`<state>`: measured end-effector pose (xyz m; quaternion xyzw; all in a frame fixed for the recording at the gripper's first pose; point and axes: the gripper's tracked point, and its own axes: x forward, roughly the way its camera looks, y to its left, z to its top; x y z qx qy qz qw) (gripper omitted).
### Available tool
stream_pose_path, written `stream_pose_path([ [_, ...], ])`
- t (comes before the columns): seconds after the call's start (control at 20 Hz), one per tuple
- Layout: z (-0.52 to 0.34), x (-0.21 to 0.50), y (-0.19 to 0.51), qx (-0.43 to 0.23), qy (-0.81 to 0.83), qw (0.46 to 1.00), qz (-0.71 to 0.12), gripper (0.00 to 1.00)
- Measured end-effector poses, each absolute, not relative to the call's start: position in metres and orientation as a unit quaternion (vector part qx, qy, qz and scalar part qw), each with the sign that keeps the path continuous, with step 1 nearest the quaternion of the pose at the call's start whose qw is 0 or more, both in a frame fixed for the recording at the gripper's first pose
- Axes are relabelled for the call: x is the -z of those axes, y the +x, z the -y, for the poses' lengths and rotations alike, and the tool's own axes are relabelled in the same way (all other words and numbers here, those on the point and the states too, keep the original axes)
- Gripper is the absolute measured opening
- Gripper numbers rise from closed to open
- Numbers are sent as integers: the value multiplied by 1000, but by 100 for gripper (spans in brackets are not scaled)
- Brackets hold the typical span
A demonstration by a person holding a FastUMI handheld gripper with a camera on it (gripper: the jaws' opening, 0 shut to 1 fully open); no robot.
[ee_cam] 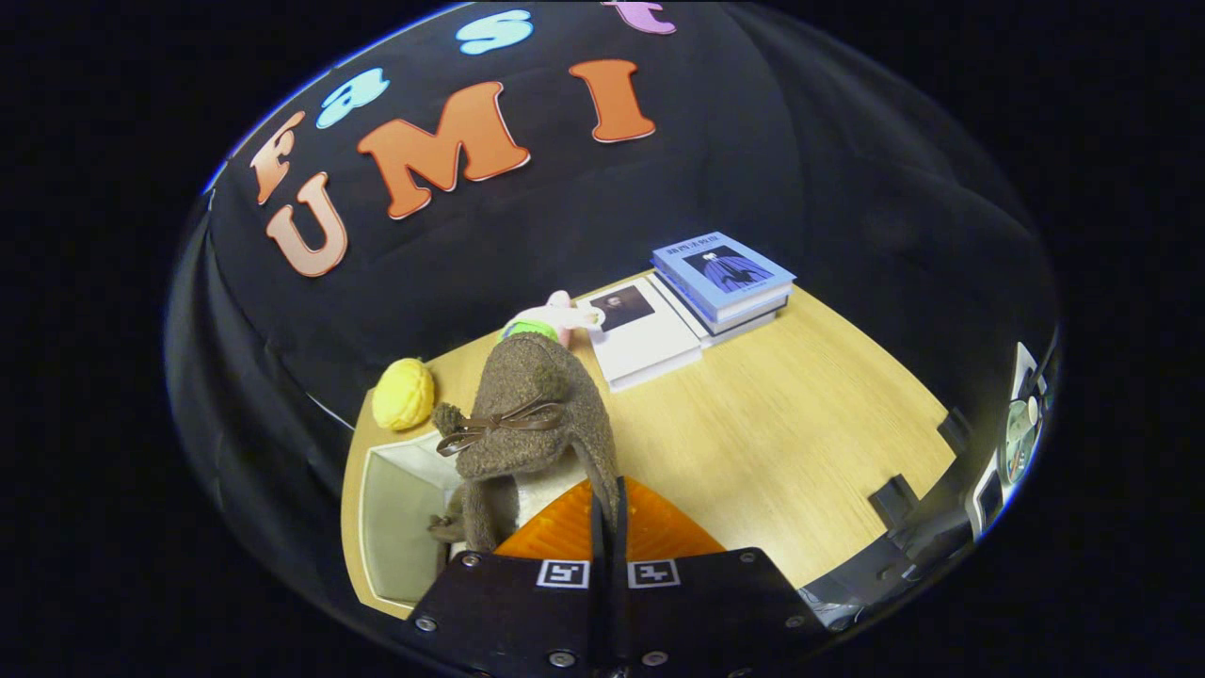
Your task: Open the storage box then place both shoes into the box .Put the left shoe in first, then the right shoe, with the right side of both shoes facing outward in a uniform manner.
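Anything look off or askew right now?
Nothing stands out. The gripper is shut on the edge of a brown shoe, held above the open box. The books lie neatly stacked on the table.

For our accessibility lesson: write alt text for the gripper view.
The gripper has its jaws closed on a brown fuzzy shoe, held above an open storage box on a wooden table. Beyond lie stacked books and a yellow toy.
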<state>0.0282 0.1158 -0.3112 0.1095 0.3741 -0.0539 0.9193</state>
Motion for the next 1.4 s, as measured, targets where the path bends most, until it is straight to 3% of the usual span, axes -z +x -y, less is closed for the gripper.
stream_pose_path([
  [0.45,-219,335,11,1,134,904,-407,1],
  [1.0,-247,390,-8,20,141,878,-457,3],
  [1.1,-256,379,-8,5,157,878,-452,13],
  [1.2,-263,360,-3,-10,162,886,-435,31],
  [1.25,-263,351,0,-15,157,891,-425,49],
  [1.4,-261,326,6,-30,137,905,-403,80],
])
